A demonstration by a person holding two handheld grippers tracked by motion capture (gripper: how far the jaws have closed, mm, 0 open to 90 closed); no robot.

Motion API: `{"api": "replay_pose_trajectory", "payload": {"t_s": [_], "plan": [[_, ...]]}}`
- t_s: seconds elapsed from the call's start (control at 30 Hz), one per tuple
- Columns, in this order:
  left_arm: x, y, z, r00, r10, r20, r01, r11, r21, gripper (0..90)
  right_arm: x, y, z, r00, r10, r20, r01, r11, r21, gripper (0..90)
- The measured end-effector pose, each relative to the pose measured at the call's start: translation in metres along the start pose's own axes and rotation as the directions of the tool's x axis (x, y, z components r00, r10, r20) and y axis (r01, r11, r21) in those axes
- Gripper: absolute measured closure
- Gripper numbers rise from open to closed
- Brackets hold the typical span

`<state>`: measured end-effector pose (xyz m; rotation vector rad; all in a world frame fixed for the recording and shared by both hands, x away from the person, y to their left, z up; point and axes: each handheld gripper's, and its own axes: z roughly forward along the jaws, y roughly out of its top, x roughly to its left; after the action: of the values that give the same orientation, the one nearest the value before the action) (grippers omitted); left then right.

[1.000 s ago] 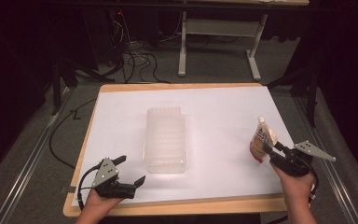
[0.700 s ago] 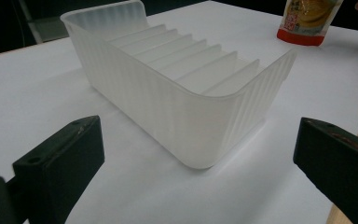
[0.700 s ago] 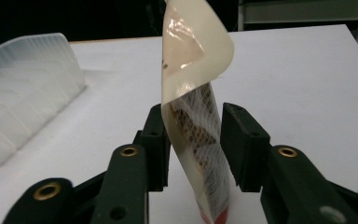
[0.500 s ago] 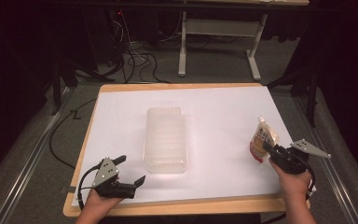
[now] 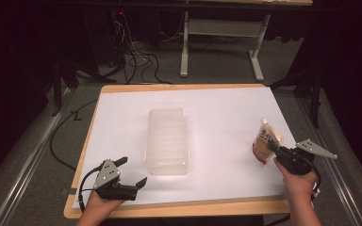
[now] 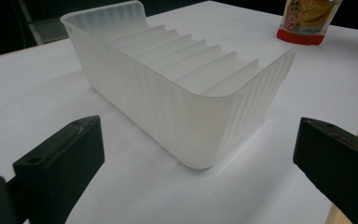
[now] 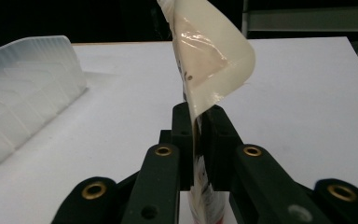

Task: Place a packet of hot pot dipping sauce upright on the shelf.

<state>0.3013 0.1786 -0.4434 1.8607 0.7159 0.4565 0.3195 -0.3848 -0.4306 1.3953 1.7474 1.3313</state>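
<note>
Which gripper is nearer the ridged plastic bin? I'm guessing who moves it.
Left. The left gripper sits open just short of the bin; the right gripper clamps a pouch farther off.

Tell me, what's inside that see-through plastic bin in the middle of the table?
Nothing but its own dividers: the plastic bin holds a row of thin partitions with empty slots between them. The slot bottoms at the near end are hidden by its wall. The pouch stands outside, clamped by the right gripper.

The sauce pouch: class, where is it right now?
In the high view the sauce pouch stands at the table's right side, clamped in the right gripper, right of the ribbed bin.
</note>
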Motion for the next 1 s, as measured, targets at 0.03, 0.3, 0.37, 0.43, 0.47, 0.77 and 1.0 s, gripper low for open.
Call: {"api": "replay_pose_trajectory", "payload": {"t_s": [0.03, 0.3, 0.37, 0.43, 0.47, 0.77, 1.0], "plan": [[0.0, 0.0, 0.0, 1.0, 0.0, -0.001, 0.0, 1.0, 0.001, 2.4, 0.0, 0.0, 0.0, 1.0, -0.001, -0.002, 0.001, 1.0, 0.001, 86.6], [0.0, 0.0, 0.0, 1.0, 0.003, -0.001, -0.003, 1.0, 0.002, 2.6, -0.003, 0.002, -0.002, 0.9994, -0.033, -0.008, 0.033, 0.999, 0.013, 90.0], [0.0, 0.0, 0.0, 1.0, 0.007, 0.0, -0.007, 1.0, 0.004, 2.6, -0.004, 0.003, -0.002, 0.9996, -0.029, -0.007, 0.029, 0.999, 0.017, 90.0], [0.0, 0.0, 0.0, 1.0, 0.007, 0.0, -0.007, 1.0, 0.005, 2.6, -0.005, 0.003, -0.002, 0.9994, -0.034, -0.006, 0.034, 0.999, 0.017, 90.0], [0.0, 0.0, 0.0, 1.0, 0.007, 0.0, -0.007, 1.0, 0.005, 2.6, -0.005, 0.003, -0.002, 0.9993, -0.036, -0.009, 0.036, 0.999, 0.017, 90.0], [0.0, 0.0, -0.001, 1.0, 0.007, -0.004, -0.007, 1.0, 0.0, 2.6, -0.004, 0.006, -0.006, 0.9987, -0.048, -0.02, 0.048, 0.999, 0.012, 90.0], [-0.001, 0.0, -0.002, 1.0, 0.008, -0.002, -0.008, 1.0, -0.003, 2.6, 0.003, 0.012, -0.007, 0.9961, -0.068, -0.055, 0.068, 0.998, -0.007, 90.0]]}}
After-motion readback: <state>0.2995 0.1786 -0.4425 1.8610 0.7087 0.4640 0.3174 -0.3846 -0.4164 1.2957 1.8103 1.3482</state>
